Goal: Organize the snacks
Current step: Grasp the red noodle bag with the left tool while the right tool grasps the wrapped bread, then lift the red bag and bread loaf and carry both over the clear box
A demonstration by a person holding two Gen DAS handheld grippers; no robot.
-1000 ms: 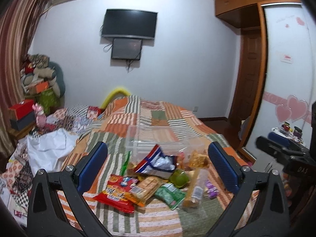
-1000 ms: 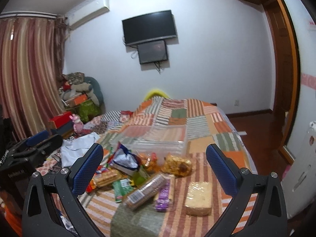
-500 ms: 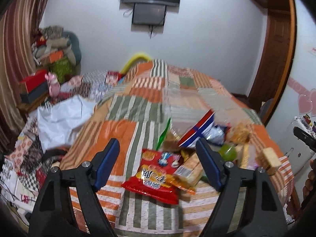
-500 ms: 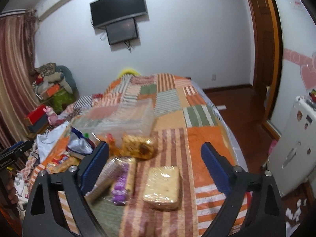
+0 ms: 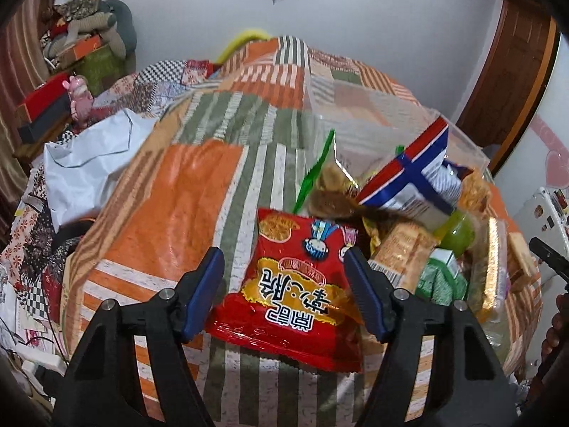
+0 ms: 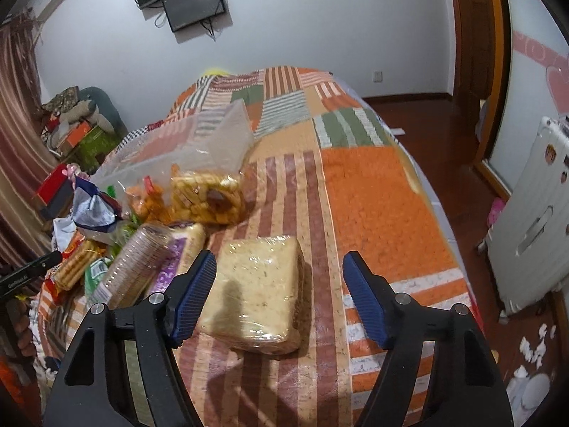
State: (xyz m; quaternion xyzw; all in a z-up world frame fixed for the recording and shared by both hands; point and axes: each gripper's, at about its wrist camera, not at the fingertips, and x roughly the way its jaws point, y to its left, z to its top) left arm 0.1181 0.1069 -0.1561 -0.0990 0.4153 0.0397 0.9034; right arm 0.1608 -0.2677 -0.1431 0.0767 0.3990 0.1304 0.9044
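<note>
Dim indoor light — fisheye-warped edges

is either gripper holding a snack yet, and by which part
Nothing is held yet. The left gripper has its jaws closing either side of the red snack bag; the right gripper is closing around the wrapped bread block, pads not pressing.

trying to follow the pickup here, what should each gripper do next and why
Probably keep lowering and closing: the left gripper frames the red snack bag, the right gripper the wrapped bread. Both jaws are closing, but neither pair of pads presses its item yet.
</note>
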